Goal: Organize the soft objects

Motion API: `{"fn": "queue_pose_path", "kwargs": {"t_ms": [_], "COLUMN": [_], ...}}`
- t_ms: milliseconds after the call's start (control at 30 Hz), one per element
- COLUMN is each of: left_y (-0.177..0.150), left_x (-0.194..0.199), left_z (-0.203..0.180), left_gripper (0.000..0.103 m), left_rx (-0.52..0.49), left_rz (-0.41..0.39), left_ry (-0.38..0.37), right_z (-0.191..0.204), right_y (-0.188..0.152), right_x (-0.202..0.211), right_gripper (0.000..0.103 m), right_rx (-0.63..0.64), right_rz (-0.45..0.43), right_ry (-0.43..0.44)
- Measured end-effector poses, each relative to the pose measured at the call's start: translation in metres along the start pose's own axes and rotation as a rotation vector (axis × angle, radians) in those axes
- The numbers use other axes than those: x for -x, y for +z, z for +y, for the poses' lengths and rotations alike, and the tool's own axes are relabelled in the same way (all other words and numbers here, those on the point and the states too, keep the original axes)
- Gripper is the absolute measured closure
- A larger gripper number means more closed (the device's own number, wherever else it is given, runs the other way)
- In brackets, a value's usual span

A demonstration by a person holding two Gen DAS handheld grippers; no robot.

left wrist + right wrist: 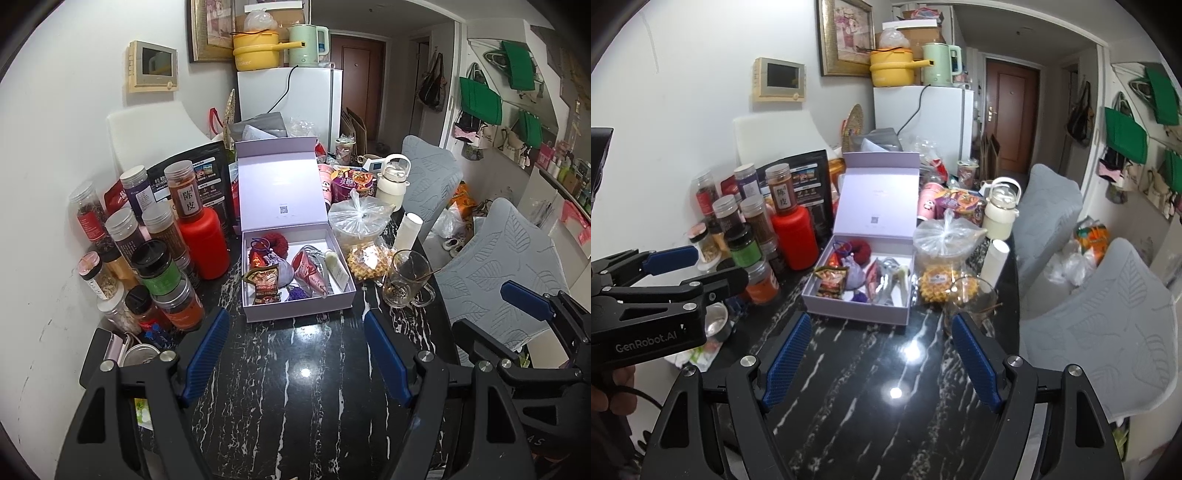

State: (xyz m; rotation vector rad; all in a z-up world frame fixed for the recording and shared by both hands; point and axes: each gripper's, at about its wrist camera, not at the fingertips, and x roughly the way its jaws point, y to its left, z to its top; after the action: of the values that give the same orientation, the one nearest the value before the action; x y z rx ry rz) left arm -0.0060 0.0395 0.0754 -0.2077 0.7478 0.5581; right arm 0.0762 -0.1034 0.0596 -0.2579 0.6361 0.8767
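Note:
An open lavender gift box (299,314) (857,314) sits mid-table with its lid standing up behind it. Inside lie a red fluffy ring (269,242) (862,251), a purple cloth sachet (282,271) (855,275), a snack packet (264,286) (831,282), a red cone-shaped pouch (310,273) (873,280) and a white tube (338,271). My left gripper (295,317) (720,264) hangs open and empty just short of the box's front wall. Beside it on the right, my right gripper (880,321) (491,314) is open with nothing in it.
Several spice jars (159,266) and a red bottle (205,243) crowd the table's left side. A knotted plastic bag of snacks (358,221), a glass mug (406,280) and a white flask (393,184) stand right of the box. Two grey chairs (491,258) line the black marble table (295,387).

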Motion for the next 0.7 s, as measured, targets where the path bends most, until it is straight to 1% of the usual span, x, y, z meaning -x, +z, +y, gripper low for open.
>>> {"fn": "queue_pose_path", "kwargs": {"t_ms": [300,700], "left_y": [0.0001,-0.0015], "left_x": [0.0009,0.0031], "left_z": [-0.0023,-0.0017], "left_gripper": [0.028,0.028], "left_rx": [-0.002,-0.001], "left_rz": [0.005,-0.002], "left_ry": [-0.01,0.005], "right_z": [-0.0015,-0.0005], "right_y": [-0.0018,-0.0027], "right_x": [0.0014,0.0024], "right_gripper": [0.024,0.023], "right_rx": [-0.004,-0.005], "right_rz": [0.002,0.003], "right_ry": [-0.006,-0.013]}}
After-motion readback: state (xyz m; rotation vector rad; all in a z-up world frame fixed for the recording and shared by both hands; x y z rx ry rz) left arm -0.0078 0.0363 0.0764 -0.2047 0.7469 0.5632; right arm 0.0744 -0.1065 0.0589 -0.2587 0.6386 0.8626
